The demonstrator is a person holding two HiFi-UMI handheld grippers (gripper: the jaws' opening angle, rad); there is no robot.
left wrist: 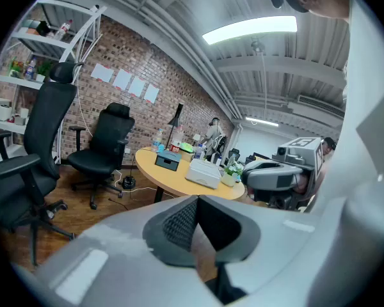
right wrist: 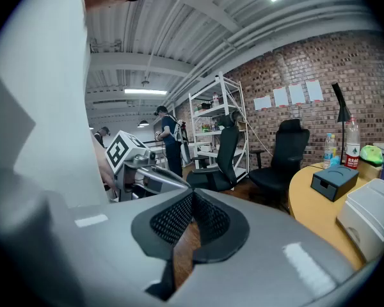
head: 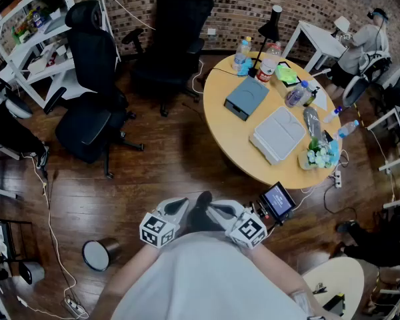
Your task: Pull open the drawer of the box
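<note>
The box is a dark blue-grey case with a drawer, lying on the round wooden table well ahead of me. It shows small in the left gripper view and at the right edge of the right gripper view. Both grippers are held close to my body, far from the table, with their tips pointing toward each other. The left gripper is shut with nothing between its pads. My right gripper also has its pads together and holds nothing.
A white lidded case, bottles, a black lamp and a small plant share the table. Two black office chairs stand on the wood floor. A round bin and cables lie at lower left. A seated person is at far right.
</note>
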